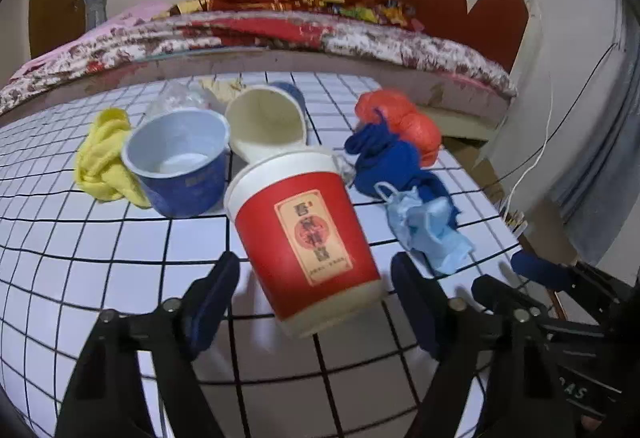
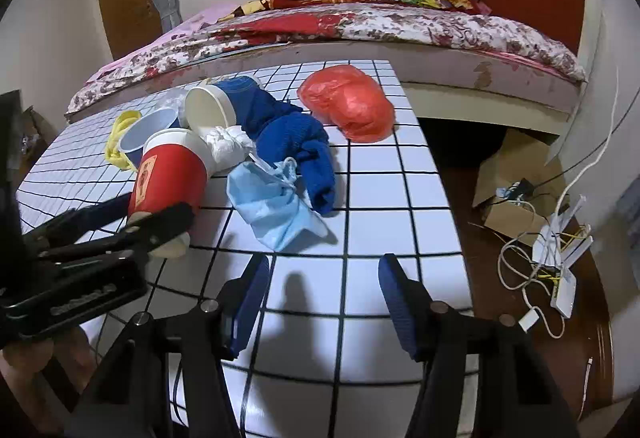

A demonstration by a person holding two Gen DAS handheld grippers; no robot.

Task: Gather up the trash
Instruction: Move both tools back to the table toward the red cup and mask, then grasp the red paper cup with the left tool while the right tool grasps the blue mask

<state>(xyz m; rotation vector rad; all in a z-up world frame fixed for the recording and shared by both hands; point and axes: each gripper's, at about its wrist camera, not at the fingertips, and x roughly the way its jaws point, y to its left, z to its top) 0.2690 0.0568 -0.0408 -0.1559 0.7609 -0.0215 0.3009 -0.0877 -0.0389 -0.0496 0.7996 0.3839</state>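
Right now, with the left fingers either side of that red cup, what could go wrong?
1. The red cup is tilted with a gap at each side of the left gripper, so a closing pinch may skid it away or crush the paper wall.
2. It leans near the blue cup and white cup; a nudge could topple them.
3. The right gripper is empty, short of the face mask; the mask's loops could snag the blue cloth.

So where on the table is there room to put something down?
Bare tiles lie along the near edge of the table, in front of the face mask, and right of the orange bag. It is crowded around the red cup and blue cup.
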